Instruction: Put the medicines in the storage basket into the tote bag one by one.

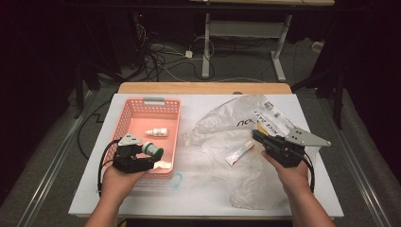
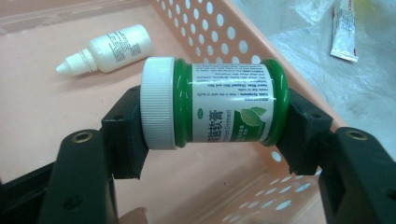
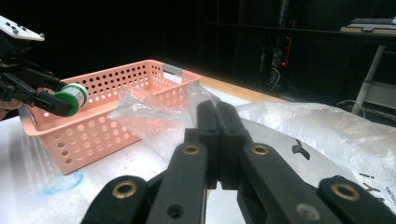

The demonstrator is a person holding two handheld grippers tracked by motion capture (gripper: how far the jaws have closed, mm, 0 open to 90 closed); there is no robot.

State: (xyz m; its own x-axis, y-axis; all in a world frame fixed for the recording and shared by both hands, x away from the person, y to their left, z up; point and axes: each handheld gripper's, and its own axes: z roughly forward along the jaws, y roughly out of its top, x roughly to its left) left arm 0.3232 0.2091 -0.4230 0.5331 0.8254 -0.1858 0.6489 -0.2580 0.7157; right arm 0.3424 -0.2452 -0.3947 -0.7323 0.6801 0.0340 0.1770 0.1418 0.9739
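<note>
My left gripper (image 1: 150, 152) is clamped on a green jar (image 2: 219, 103): one pad presses the white ribbed cap, the other the jar's base, so the jar lies on its side between my jaws with its label facing up. I hold it above the floor of the pink basket (image 1: 134, 105), over the basket's near right corner, clear of the bottom as far as the left gripper view lets me judge. In the right gripper view the jar (image 3: 71, 98) shows above the basket's near rim (image 3: 44, 130), gripped in the black jaws of my left gripper (image 3: 63, 103). A small white dropper bottle (image 2: 108, 49) lies on its side on the basket floor, farther in than the jar and apart from it, its tip pointing toward the basket's left wall. The basket sits on the left half of the table (image 1: 203, 203), its grey handle at the far edge. My right gripper (image 1: 257, 135) hovers over the right half of the table, its jaws pressed flat together with nothing between them, and rests above a crumpled clear plastic bag (image 1: 222, 118) that spreads over the table's right half. A small tube (image 1: 239, 152) with red print lies on the bag just beside my right jaws, not touching them. A faint blue ring (image 1: 177, 180) marks the table near the basket's near right corner.
</note>
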